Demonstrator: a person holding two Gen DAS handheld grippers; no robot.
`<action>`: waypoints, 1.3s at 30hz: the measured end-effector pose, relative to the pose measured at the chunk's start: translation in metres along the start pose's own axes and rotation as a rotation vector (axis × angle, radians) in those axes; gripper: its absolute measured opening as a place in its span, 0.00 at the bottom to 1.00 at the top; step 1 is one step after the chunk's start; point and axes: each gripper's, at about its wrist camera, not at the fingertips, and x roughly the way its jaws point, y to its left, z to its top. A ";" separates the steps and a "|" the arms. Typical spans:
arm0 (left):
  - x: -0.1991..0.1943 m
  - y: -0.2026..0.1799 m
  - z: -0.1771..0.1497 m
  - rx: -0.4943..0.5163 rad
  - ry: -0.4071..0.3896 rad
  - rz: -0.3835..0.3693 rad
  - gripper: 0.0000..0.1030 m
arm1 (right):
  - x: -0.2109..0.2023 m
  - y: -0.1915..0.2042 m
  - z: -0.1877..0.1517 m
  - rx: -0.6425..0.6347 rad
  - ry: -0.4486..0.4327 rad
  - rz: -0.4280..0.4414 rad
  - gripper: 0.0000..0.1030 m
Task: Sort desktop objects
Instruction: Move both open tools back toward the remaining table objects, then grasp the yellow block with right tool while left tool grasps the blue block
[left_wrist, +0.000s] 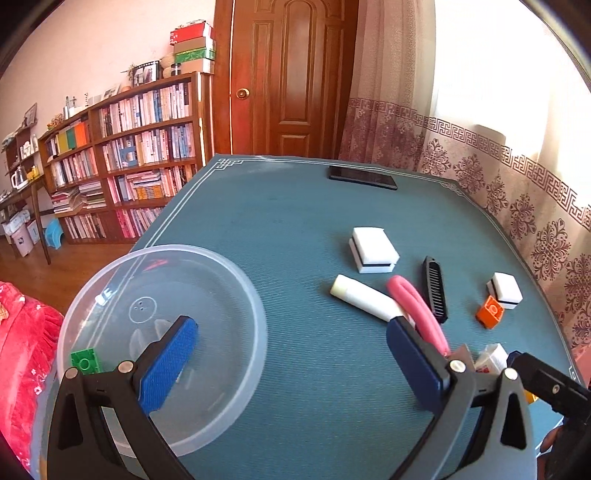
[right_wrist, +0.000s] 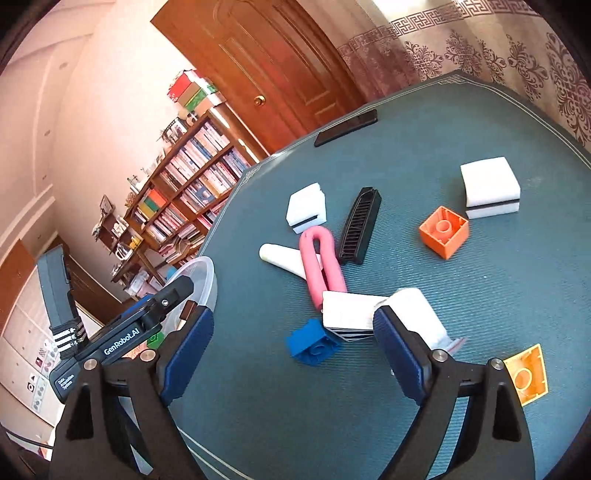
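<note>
A: Which step? 
B: Between picks, seemingly: left gripper (left_wrist: 291, 363) and right gripper (right_wrist: 291, 349), fingers apart, empty; green brick (left_wrist: 86, 361) in bowl (left_wrist: 236, 387) at counter's left edge.
A: Next? 
B: Probably the blue brick (right_wrist: 312, 343), mid-counter.

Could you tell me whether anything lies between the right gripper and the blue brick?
Nothing visible does. The right gripper is open, and the blue brick lies on bare mat just ahead of its jaws; the white block touches the brick's far side.

text: "GenRobot.AI" | on: left gripper (right_wrist: 122, 341) body | second small label below: too blurred to read
</note>
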 end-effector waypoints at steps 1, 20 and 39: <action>0.001 -0.006 0.001 0.002 0.002 -0.009 1.00 | -0.005 -0.002 -0.001 0.003 -0.005 0.009 0.88; 0.004 -0.076 -0.033 -0.020 0.118 -0.109 1.00 | -0.059 -0.077 0.007 -0.130 0.031 -0.359 0.81; 0.004 -0.097 -0.050 0.036 0.215 -0.261 1.00 | -0.040 -0.068 -0.019 -0.227 0.187 -0.340 0.42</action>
